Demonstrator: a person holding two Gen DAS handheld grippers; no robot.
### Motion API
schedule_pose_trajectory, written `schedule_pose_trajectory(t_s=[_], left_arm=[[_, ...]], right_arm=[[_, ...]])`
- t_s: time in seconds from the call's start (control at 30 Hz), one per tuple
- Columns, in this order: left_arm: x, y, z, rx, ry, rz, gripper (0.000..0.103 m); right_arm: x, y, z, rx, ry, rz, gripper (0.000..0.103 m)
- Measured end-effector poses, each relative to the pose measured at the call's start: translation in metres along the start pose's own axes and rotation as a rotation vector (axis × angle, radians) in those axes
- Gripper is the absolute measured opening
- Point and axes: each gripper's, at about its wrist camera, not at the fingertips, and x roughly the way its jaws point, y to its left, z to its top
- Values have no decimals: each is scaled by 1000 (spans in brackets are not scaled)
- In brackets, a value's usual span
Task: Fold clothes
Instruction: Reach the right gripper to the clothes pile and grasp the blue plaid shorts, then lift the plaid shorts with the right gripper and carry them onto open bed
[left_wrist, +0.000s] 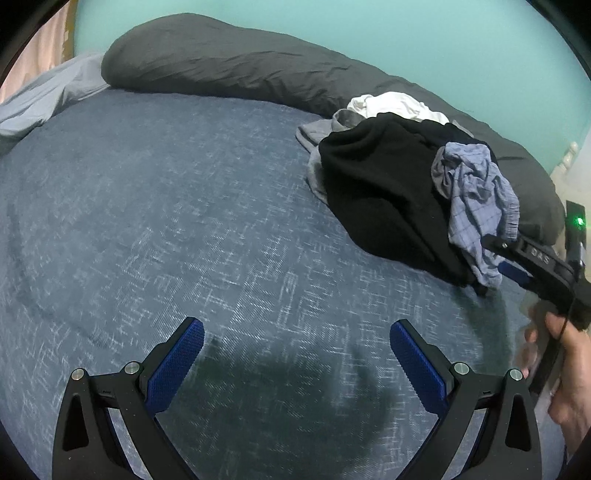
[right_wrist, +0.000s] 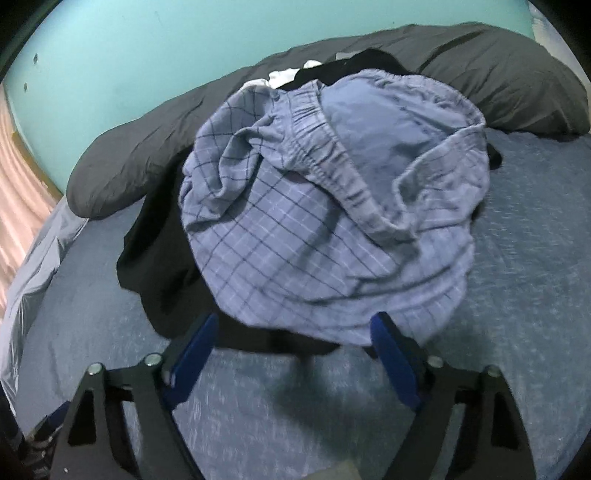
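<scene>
A heap of clothes lies on the blue bed cover (left_wrist: 166, 203). Light blue checked shorts (left_wrist: 476, 195) (right_wrist: 332, 206) with an elastic waistband sit crumpled on top of a black garment (left_wrist: 376, 184) (right_wrist: 155, 251). A white garment (left_wrist: 395, 105) (right_wrist: 282, 77) and a grey one (left_wrist: 317, 133) lie behind. My right gripper (right_wrist: 295, 319) (left_wrist: 496, 254) is open at the near edge of the heap, and the shorts' lower edge hangs over its fingertips. My left gripper (left_wrist: 297, 328) is open above bare bed cover, well left of the heap.
A long dark grey pillow (left_wrist: 221, 62) (right_wrist: 498, 74) runs along the teal wall behind the clothes. A pale blue sheet (left_wrist: 44, 99) (right_wrist: 37, 266) is bunched at the bed's left side. A hand (left_wrist: 569, 369) holds the right gripper.
</scene>
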Motion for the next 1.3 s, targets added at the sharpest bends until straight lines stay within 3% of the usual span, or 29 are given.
schedule_pose_trajectory(t_s=[0.1, 0.2, 0.23, 0.27, 0.5, 0.77, 0.93, 1.13, 1.3], left_arm=[[1, 5, 1, 2, 0, 10, 103], [-3, 8, -1, 0, 0, 5, 103], [-5, 8, -2, 2, -2, 0, 103], [-8, 8, -3, 7, -4, -1, 103], [-45, 8, -20, 22, 5, -3, 103], [-122, 12, -51, 22, -7, 27, 103], [-182, 7, -81, 17, -23, -10, 103], [-252, 3, -120, 9, -37, -55, 103], [-294, 5, -165, 3, -32, -94, 103]], right_arm=[[13, 2, 3, 3, 11, -3, 66], [24, 4, 2, -7, 41, -8, 30], [23, 6, 1, -15, 34, -8, 11], [18, 7, 0, -23, 23, -6, 5], [-40, 4, -13, -68, -50, 28, 3], [-178, 4, -61, -87, -145, 110, 3], [-261, 22, -90, -87, -205, 161, 2], [-379, 41, -137, -72, -254, 286, 2], [-449, 62, -177, -75, -277, 390, 2]])
